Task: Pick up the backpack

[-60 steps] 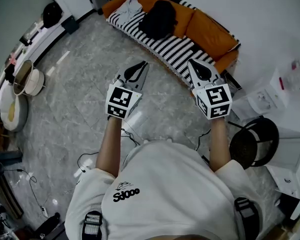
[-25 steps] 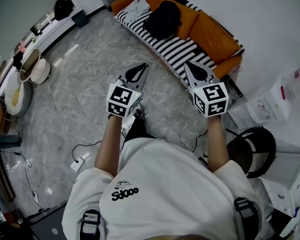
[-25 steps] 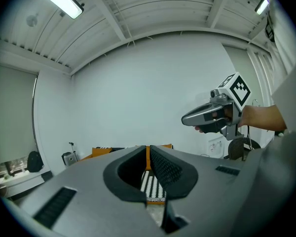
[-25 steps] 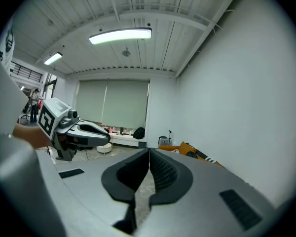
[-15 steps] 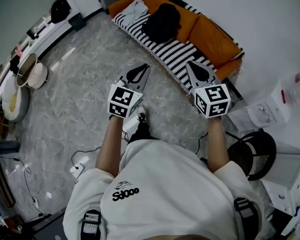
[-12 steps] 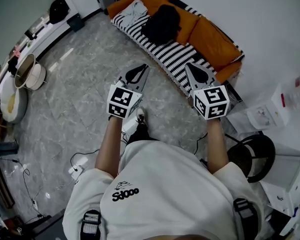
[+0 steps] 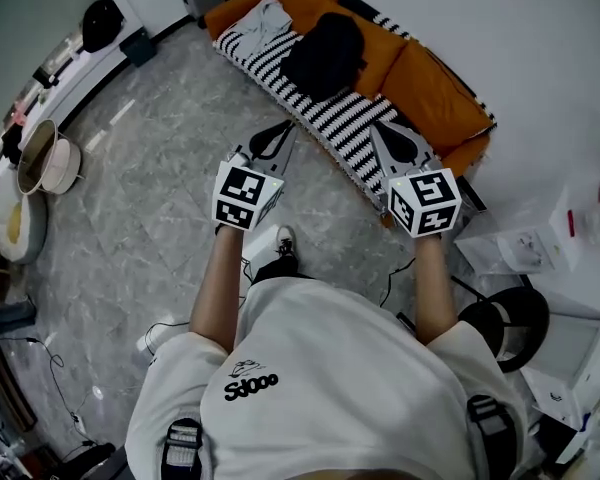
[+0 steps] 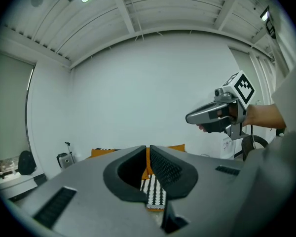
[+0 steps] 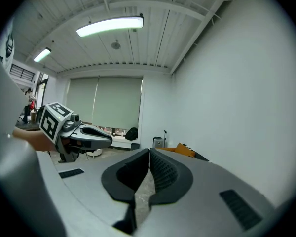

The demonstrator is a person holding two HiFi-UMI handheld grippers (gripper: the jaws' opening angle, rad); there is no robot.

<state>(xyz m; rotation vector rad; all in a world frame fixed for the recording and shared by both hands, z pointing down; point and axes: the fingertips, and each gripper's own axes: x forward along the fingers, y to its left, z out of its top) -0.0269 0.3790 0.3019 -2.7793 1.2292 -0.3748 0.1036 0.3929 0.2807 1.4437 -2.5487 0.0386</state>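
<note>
Black backpack (image 7: 325,53) lies on the sofa (image 7: 435,83), upper centre, well apart from both claws. Jaws of left claw (image 7: 280,136) and right claw (image 7: 385,133) are together, empty. Likely fault: arriving shut, they shove it instead of gripping.

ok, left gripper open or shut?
Shut and empty: in the left gripper view the left gripper has its jaws together with nothing between them. The black fabric backpack lies on the orange sofa.

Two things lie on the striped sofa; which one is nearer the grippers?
The black backpack, bulky and dark, at the middle of the sofa. The pale crumpled cloth lies beyond it, toward the far end.
</note>
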